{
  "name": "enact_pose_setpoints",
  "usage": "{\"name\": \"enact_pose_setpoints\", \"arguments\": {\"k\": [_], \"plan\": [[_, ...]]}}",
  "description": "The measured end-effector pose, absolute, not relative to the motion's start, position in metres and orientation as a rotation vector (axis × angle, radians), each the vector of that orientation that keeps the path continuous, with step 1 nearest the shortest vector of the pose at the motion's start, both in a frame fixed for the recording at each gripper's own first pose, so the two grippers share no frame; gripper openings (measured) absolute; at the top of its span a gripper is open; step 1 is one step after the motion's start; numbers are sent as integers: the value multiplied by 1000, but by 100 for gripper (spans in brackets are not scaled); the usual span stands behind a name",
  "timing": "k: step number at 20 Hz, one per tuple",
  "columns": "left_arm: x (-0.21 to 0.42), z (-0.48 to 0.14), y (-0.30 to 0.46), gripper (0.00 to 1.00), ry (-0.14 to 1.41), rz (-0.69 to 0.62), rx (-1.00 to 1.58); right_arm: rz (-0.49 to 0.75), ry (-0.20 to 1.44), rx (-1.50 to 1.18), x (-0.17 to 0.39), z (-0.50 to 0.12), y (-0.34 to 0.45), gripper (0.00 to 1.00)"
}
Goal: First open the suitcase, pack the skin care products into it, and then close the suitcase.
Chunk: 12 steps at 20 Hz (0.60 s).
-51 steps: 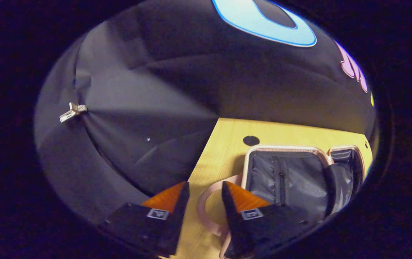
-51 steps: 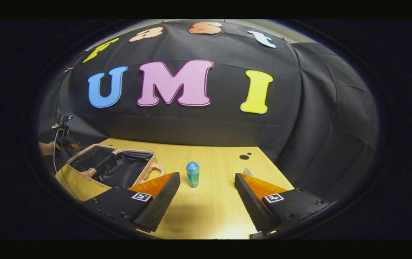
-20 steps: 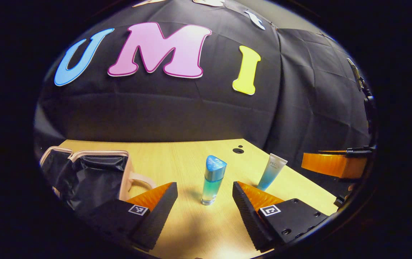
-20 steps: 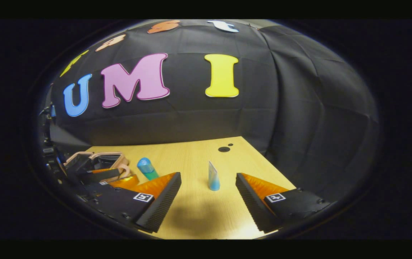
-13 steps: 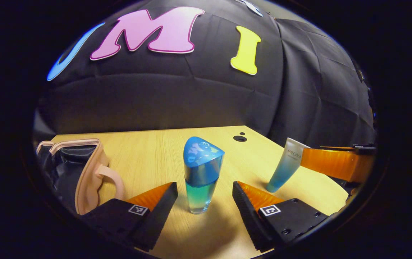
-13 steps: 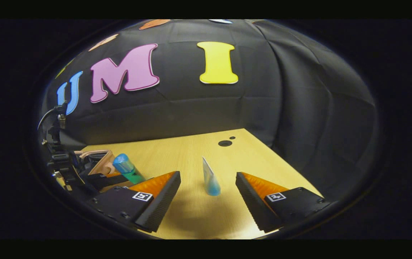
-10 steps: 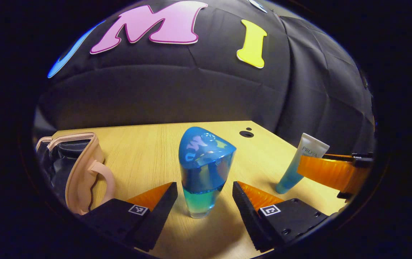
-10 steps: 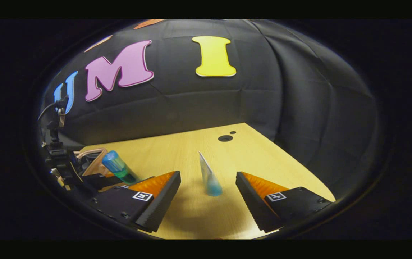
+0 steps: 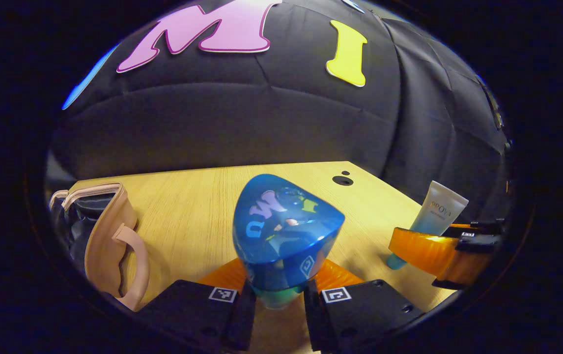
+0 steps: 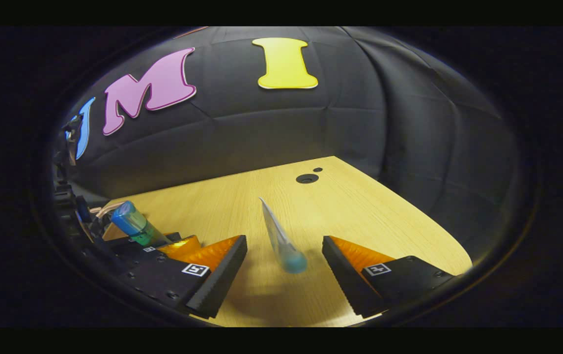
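Note:
A blue-capped bottle (image 9: 286,231) with blue-green liquid stands on the wooden table, and my left gripper (image 9: 280,289) is shut on its lower body. In the right gripper view the same bottle (image 10: 133,227) leans at far left in the left gripper (image 10: 163,246). A white-and-blue tube (image 10: 281,241) stands on its cap between the spread fingers of my right gripper (image 10: 284,239), which is open and not touching it. The tube (image 9: 438,211) and the right gripper's finger (image 9: 421,248) show at right in the left gripper view. The pink suitcase (image 9: 107,236) lies open at left.
The wooden table (image 10: 360,211) has a round cable hole (image 10: 307,178) near its back edge. Black cloth walls close the booth behind and to the right. The suitcase's side handle (image 9: 131,265) sticks out toward the bottle.
My left gripper moved in around the blue bottle and shut on it. My right gripper advanced so the tube now sits between its open fingers.

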State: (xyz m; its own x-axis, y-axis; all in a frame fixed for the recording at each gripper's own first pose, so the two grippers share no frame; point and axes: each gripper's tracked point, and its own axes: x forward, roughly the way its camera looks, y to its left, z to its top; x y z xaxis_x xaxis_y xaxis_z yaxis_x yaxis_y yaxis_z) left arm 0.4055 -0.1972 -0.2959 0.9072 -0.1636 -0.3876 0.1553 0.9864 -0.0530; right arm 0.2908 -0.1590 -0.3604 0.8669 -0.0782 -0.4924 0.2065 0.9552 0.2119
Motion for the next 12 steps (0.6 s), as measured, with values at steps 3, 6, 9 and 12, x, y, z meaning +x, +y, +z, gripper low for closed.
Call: {"name": "enact_pose_setpoints", "arguments": {"k": [3, 6, 9, 12], "plan": [[405, -297, -196, 48, 402, -160, -18, -163, 499, 254, 300, -367, -162, 98], [404, -296, -194, 48, 402, -154, -24, -166, 527, 247, 309, -380, -163, 91], [403, -297, -191, 45, 402, -144, -30, -171, 550, 229, 312, -392, -162, 72], [402, -297, -193, 48, 407, -157, -13, -145, 546, 219, 313, -392, -157, 43]]}}
